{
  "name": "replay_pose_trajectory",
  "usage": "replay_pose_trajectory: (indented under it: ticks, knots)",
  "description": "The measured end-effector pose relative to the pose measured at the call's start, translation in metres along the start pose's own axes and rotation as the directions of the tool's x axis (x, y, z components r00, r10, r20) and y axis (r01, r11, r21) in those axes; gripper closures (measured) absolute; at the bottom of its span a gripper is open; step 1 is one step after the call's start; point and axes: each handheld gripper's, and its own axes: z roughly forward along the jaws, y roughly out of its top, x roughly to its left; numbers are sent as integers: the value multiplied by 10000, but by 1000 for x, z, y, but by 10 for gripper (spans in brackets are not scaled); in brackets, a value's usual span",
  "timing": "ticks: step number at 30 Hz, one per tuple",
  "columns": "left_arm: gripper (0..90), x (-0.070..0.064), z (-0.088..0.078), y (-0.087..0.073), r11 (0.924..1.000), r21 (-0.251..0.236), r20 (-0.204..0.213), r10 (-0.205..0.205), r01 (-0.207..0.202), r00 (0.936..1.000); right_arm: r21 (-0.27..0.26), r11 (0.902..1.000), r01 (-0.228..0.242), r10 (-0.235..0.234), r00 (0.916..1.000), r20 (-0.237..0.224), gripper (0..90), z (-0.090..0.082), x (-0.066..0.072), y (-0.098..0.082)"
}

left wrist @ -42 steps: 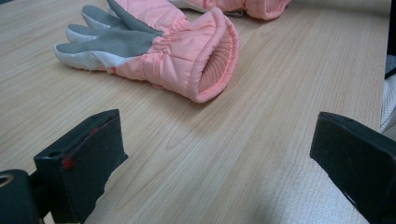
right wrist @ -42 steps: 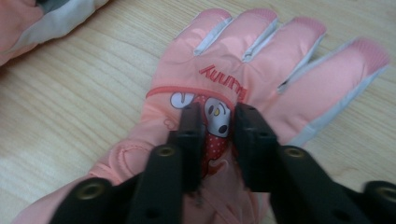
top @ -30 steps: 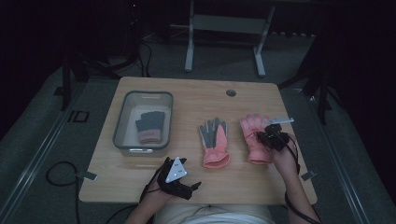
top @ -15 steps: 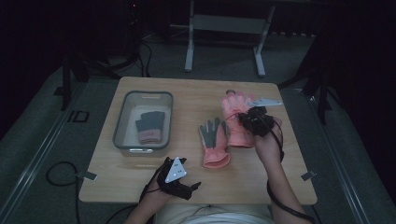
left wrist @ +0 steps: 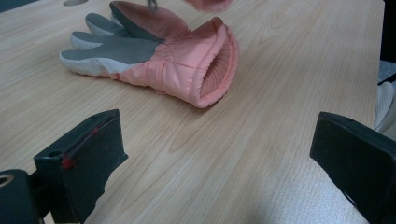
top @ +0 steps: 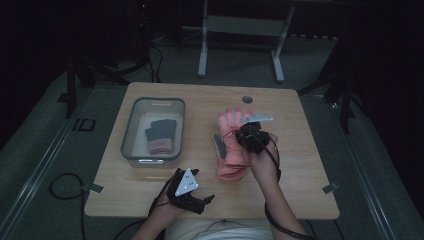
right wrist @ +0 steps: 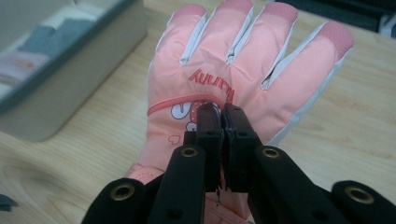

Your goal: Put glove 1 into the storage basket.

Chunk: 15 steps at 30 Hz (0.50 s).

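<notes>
While the left gripper (top: 192, 192) is idling (jaws apart), the right gripper (right wrist: 219, 123), jaws clamped, is carrying a padded pink glove (right wrist: 243, 79) fingers-forward over its pink-and-grey mate (left wrist: 154, 60).

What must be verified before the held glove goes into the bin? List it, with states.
1. Right tongs shut on the held glove, pinching its back: ok.
2. Held glove lifted free of the lying glove: cannot tell.
3. Bin has bare floor beside the bin glove: ok.
4. Left tongs open, low at the near edge, off the way to the bin: ok.
</notes>
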Motion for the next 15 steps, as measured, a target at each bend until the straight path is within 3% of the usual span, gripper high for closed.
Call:
replay_pose_trajectory:
  ticks: [9,15]
  knots:
    - [25,-1,2,-1,10000,80,72,-43,43,10000,716,9968,-359,365,9993,-71,863,31,2,-18]
    - [25,-1,2,-1,10000,40,141,-57,56,9999,1081,9940,-183,199,9997,-138,842,53,11,-24]
